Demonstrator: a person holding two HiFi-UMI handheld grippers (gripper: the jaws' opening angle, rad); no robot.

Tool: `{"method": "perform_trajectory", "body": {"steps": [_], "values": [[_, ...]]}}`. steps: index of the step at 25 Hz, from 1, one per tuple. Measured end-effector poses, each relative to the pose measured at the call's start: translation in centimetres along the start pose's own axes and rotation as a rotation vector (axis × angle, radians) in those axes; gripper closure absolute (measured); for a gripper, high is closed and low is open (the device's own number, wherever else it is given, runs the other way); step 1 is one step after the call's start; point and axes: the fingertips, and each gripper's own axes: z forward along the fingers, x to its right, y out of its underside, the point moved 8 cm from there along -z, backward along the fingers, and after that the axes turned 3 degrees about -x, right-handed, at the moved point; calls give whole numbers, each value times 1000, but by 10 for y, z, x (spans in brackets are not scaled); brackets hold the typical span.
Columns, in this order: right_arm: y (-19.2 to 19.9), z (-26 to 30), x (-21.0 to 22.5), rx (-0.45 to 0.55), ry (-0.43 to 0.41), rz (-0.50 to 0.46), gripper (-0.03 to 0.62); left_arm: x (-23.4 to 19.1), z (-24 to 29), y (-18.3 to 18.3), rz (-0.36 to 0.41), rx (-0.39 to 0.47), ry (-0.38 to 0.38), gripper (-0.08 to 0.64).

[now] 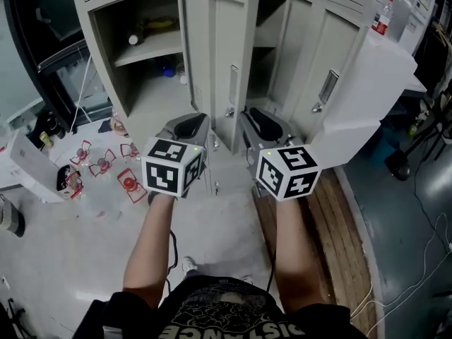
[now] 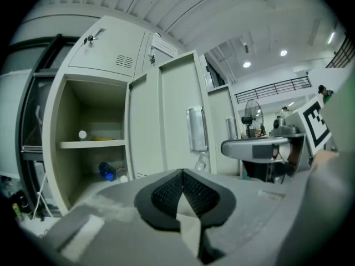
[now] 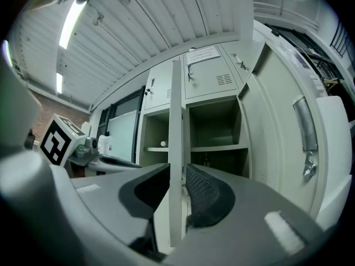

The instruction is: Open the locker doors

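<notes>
Your right gripper (image 1: pixel 258 119) has its jaws drawn in partway around the free edge of the middle door (image 1: pixel 233 48). In the right gripper view that door (image 3: pixel 176 121) stands edge-on between the two pads. The smooth left pad lies against one face and the ribbed right pad sits tight by the other, so you have the door clamped

The middle door stands open, turned out from the lockers (image 1: pixel 99 55) towards you, with its handle (image 1: pixel 234 83) on the face that looks right. Just left of it a second panel (image 1: pixel 196 55) also stands open

Further left is an open compartment with a shelf (image 1: pixel 145 48) across it. A small white round thing (image 1: pixel 133 39) sits on the shelf and a blue bottle (image 1: pixel 167 70) lies on the compartment floor below. To the right of the held door another compartment is open, and the right-hand door (image 1: pixel 328 83) is folded well out to the right, its handle facing you

Your left gripper (image 1: pixel 192 122) hangs just left of the right one, near the middle door but apart from it. In the left gripper view its jaws (image 2: pixel 182 176) are closed, tip against tip, with nothing between them, and they point at the door's outer face

On the floor at the near left lie several red-and-clear packs (image 1: pixel 106 164)
</notes>
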Motion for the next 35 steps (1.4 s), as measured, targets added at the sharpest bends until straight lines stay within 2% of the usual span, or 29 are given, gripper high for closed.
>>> {"method": "perform_trajectory", "body": {"steps": [10, 19, 24, 35], "values": [[15, -18, -8, -77, -69, -4, 562, 4, -56, 24, -53, -16, -194, 557], [22, -25, -16, -88, -148, -28, 592, 9, -105, 49, -119, -32, -348, 557], [22, -27, -10, -93, -173, -35, 592, 12, -113, 52, -132, -31, -389, 557], [22, -29, -8, -87, -193, -48, 592, 17, -117, 48, -115, -35, -408, 557]]}}
